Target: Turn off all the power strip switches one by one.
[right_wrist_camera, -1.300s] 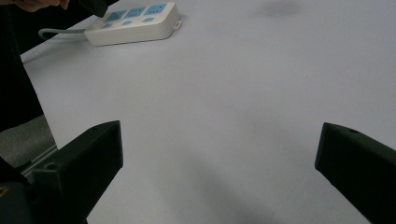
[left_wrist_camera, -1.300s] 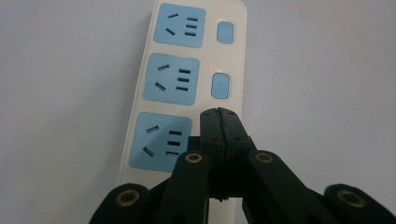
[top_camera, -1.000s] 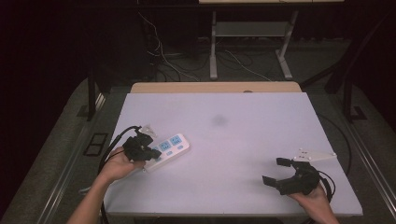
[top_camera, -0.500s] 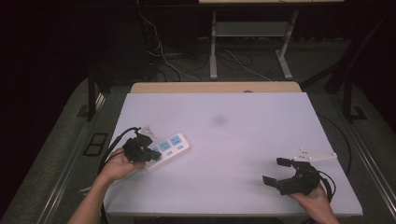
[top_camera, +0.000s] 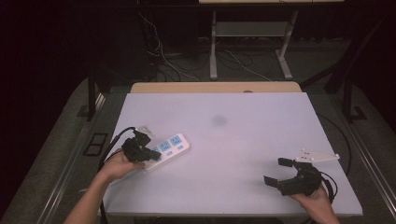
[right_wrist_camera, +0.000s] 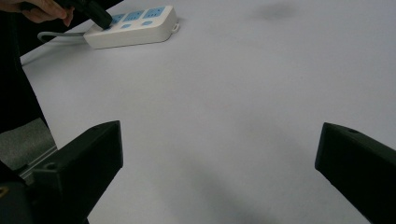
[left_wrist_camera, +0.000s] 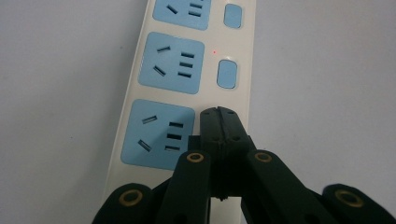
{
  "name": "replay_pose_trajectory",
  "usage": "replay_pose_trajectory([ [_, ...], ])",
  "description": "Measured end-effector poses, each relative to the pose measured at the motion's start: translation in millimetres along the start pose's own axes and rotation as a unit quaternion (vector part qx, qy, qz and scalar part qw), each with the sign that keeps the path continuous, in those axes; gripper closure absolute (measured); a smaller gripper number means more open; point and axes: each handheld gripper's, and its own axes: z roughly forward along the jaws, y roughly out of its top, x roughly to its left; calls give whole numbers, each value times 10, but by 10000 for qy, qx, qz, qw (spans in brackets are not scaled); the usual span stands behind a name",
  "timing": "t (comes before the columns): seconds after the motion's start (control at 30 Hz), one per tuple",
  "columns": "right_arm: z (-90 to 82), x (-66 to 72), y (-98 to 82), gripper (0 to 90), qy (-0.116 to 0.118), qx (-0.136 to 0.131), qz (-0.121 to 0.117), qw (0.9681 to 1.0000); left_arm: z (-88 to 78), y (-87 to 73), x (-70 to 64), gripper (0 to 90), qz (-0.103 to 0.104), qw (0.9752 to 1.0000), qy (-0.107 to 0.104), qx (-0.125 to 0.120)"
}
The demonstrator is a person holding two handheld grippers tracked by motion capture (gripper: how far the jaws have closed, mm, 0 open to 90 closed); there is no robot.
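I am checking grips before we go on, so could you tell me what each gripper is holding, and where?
Nothing is held. The shut left gripper presses its tips on the power strip beside a socket; the right gripper is open.

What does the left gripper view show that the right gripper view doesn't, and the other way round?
Left gripper view: the left gripper, jaws shut, tip on the nearest switch of the power strip, with a small red light lit beside the middle socket. Right gripper view: the right gripper open over bare table, and the strip's cord. Both share the strip's blue sockets.
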Motion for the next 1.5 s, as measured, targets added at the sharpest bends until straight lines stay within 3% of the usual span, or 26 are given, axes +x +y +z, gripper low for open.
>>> replay_pose_trajectory([
  [0.67, -5, -28, -4, 5, -22, -6, 31, 10000, -11, -29, -31, 896, 83, 9999, 64, -93],
  [0.73, -6, -25, -3, 5, -16, -15, 25, 10000, -39, -23, -34, 895, 34, 9997, -27, -232],
  [0.8, -8, -27, -2, 5, -21, -24, 34, 10000, -51, -17, -41, 895, 139, 9998, 83, -90],
  [0.9, -12, -34, 0, 5, -29, -24, 59, 10000, -93, -15, -23, 895, 65, 9997, 5, -232],
  [1.17, -20, -42, -4, 5, -44, -28, 66, 10000, -193, 90, -32, 894, 168, 9993, -42, -332],
  [1.5, -25, -45, -5, 5, -45, -24, 56, 10000, -200, 192, -51, 894, 255, 9991, -41, -335],
])
